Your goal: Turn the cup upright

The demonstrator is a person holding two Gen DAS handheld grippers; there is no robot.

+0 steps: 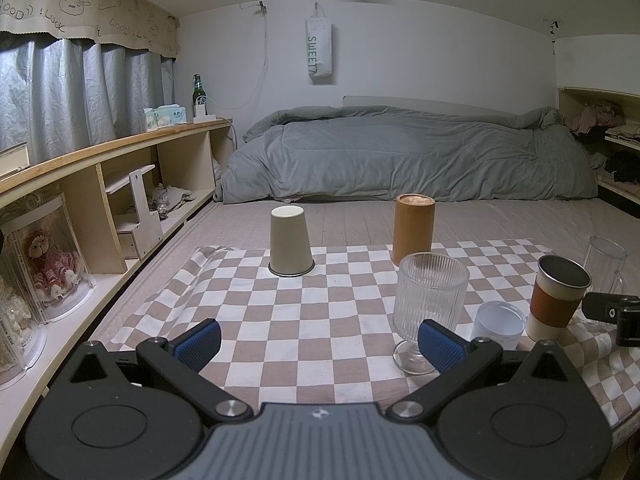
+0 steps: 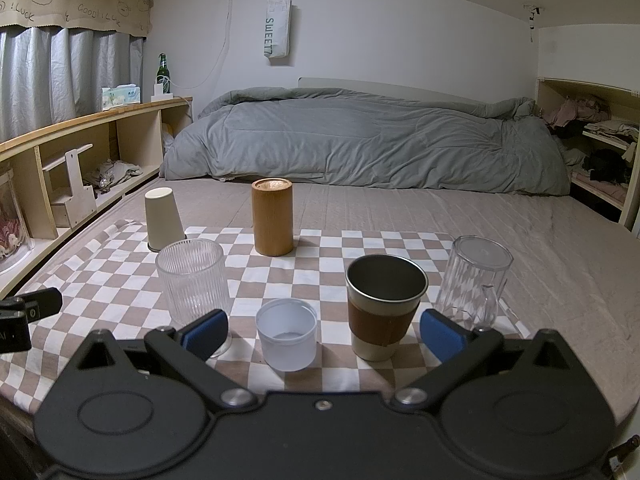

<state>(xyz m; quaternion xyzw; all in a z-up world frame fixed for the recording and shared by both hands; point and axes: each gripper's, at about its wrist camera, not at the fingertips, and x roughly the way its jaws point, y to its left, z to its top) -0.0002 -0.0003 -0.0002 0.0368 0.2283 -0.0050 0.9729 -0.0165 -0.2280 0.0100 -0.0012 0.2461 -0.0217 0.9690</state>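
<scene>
A cream paper cup (image 1: pixel 290 241) stands upside down at the far left of the checkered cloth (image 1: pixel 280 320); it also shows in the right wrist view (image 2: pixel 163 219). A brown wooden cup (image 1: pixel 413 230) (image 2: pixel 273 217) and a clear faceted glass (image 2: pixel 474 280) (image 1: pixel 604 264) also stand mouth down. A ribbed goblet (image 1: pixel 427 304) (image 2: pixel 192 280), a small white cup (image 2: pixel 286 334) (image 1: pixel 498 324) and a steel cup with a brown sleeve (image 2: pixel 382 304) (image 1: pixel 558 298) stand upright. My left gripper (image 1: pixel 318 346) is open and empty, low over the cloth's near edge. My right gripper (image 2: pixel 322 334) is open and empty, just before the white and steel cups.
The cloth lies on a bed with a grey duvet (image 1: pixel 400 152) at the far end. A wooden shelf unit (image 1: pixel 120 184) runs along the left side, and shelves with clothes (image 2: pixel 600 152) stand at the right. The right gripper's tip (image 1: pixel 612 312) shows at the left view's right edge.
</scene>
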